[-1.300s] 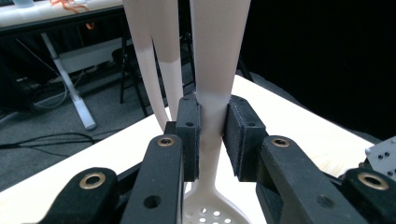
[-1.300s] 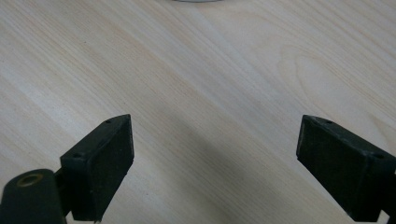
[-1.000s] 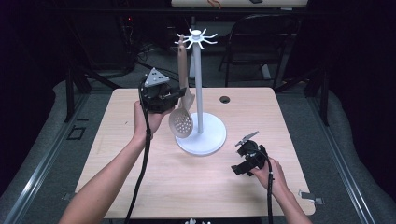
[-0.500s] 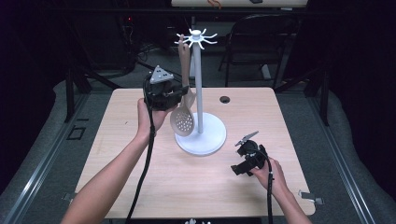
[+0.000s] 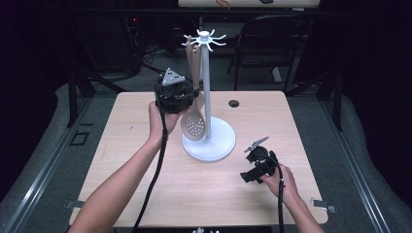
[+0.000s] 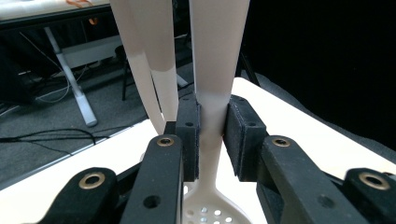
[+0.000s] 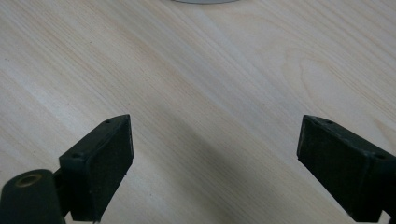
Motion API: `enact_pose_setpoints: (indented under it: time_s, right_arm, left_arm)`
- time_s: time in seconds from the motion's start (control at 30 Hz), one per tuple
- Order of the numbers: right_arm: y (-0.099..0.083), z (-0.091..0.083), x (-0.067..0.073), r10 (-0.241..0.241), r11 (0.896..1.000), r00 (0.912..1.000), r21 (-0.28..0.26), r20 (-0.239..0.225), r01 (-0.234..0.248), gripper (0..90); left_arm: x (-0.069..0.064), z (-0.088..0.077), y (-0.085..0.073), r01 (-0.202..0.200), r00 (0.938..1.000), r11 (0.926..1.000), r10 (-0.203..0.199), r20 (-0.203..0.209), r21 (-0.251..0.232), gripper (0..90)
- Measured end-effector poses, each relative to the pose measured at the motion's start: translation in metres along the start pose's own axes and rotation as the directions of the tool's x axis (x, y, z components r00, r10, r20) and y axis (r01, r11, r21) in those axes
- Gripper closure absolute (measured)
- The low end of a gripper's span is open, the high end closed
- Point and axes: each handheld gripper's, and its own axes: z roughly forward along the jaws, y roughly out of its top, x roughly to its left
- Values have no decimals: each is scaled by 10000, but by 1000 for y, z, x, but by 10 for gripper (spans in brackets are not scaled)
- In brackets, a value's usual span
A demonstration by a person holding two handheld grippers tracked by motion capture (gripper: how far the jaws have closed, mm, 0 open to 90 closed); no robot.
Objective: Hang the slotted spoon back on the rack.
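Note:
A white utensil stand (image 5: 208,141) with hooks at its top stands mid-table. A pale slotted spoon (image 5: 193,125) hangs upright beside its post, its handle reaching up to the hooks and its bowl just above the base. My left gripper (image 5: 187,97) is shut on the spoon's handle (image 6: 212,126), with both pads pressed against it (image 6: 212,140). Another pale shaft (image 6: 144,70) rises just left of it; I cannot tell what it is. My right gripper (image 5: 257,165) rests on the table right of the base, jaws wide open over bare wood (image 7: 215,172).
The light wooden table (image 5: 145,194) has a small black round grommet (image 5: 234,103) behind the stand. A dark chair (image 5: 272,43) stands beyond the far edge. Black cables trail from both grippers toward the near edge.
The left gripper has shifted a little right toward the post, and the spoon handle now stands more upright, closer to the hooks. The right gripper has stayed put.

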Motion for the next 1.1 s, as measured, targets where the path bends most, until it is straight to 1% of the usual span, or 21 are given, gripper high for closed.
enact_pose_setpoints:
  time_s: [0.13, 0.23, 0.27, 0.3, 0.33, 0.4, 0.43, 0.47, 0.5, 0.53, 0.57, 0.6, 0.63, 0.67, 0.73, 0.77, 0.9, 0.97, 1.0, 1.03, 1.1]
  right_arm:
    - [0, 0, 0, -28, 10000, 10000, 36, 34, 28, 101]
    - [-1, 1, 0, 37, 10000, 9999, -16, -103, -37, 100]
    - [-2, 2, 0, 41, 10000, 9999, 28, -119, -41, 100]
    - [-2, 2, 0, 41, 10000, 9999, 28, -119, -41, 100]
    - [-2, 1, 0, 0, 10000, 10000, 80, -47, 1, 100]
    - [-2, 1, -1, 83, 10000, 9999, 25, -96, -83, 100]
    - [-2, 2, -1, 157, 9999, 9998, -58, -151, -158, 100]
    - [-2, 1, -2, 116, 9999, 9999, 14, -29, -116, 101]
    - [-3, 2, -2, 49, 10000, 10000, 26, -16, -49, 101]
    - [-3, 1, -3, -29, 9999, 10000, 164, 27, 28, 101]
    - [-3, 1, -3, -29, 9999, 10000, 164, 27, 28, 101]
    - [-3, 2, -3, -19, 9999, 10000, 134, -10, 19, 101]
    - [-4, 2, -3, 58, 10000, 10000, 50, -42, -58, 101]
    - [-3, 2, -4, -1, 9999, 10000, 104, -58, 2, 101]
    - [-4, 2, -4, 47, 10000, 10000, 67, -38, -47, 101]
    - [-4, 2, -4, 102, 9999, 9999, 26, -133, -102, 101]
    - [-4, 0, -4, 133, 9999, 9999, 18, 4, -133, 100]
    - [-4, 0, -4, 154, 9999, 9999, 39, -4, -154, 100]
    - [-4, 0, -4, 177, 9998, 9998, 33, -10, -177, 100]
    - [-4, 1, -4, 274, 9996, 9994, -23, -188, -275, 99]
    - [-4, 0, -5, 230, 9997, 9996, 42, -170, -229, 96]
  left_arm:
    - [-1, 5, 2, -63, 9999, 10000, 62, 132, 61, 758]
    - [-1, 6, 3, -172, 9998, 9997, 170, 102, 191, 741]
    - [-1, 6, 4, -225, 9997, 9995, 222, 114, 220, 697]
    - [-1, 5, 4, -270, 9996, 9993, 269, 75, 239, 697]
    - [-1, 4, 4, -284, 9996, 9993, 282, 79, 250, 671]
    - [1, 4, 2, -227, 9997, 9995, 226, 45, 231, 616]
    - [2, 4, 1, -170, 9998, 9996, 167, 99, 244, 590]
    - [3, 4, 0, -158, 9999, 9995, 156, 71, 286, 558]
    - [4, 3, -1, -132, 9999, 9995, 132, 12, 286, 525]
    - [5, 2, -3, -99, 9999, 9996, 98, 25, 276, 472]
    - [6, 1, -4, -67, 10000, 9997, 66, 11, 252, 472]
    - [6, 0, -5, -84, 9999, 9997, 86, -71, 230, 455]
    - [8, -3, -7, -112, 9999, 9998, 113, -60, 176, 429]
    - [9, -4, -8, -112, 9999, 9998, 111, 16, 161, 388]
    - [13, -8, -11, -105, 9999, 9998, 103, 133, 190, 355]
    - [14, -11, -12, -162, 9998, 9996, 158, 157, 227, 330]
    - [18, -23, -15, -385, 9992, 9989, 381, 139, 284, 256]
    - [20, -31, -18, -471, 9989, 9984, 469, 55, 298, 228]
    - [21, -34, -20, -546, 9985, 9978, 546, 15, 387, 219]
    - [22, -38, -22, -559, 9984, 9975, 560, -15, 424, 204]
    - [24, -45, -28, -570, 9983, 9968, 576, -99, 567, 180]
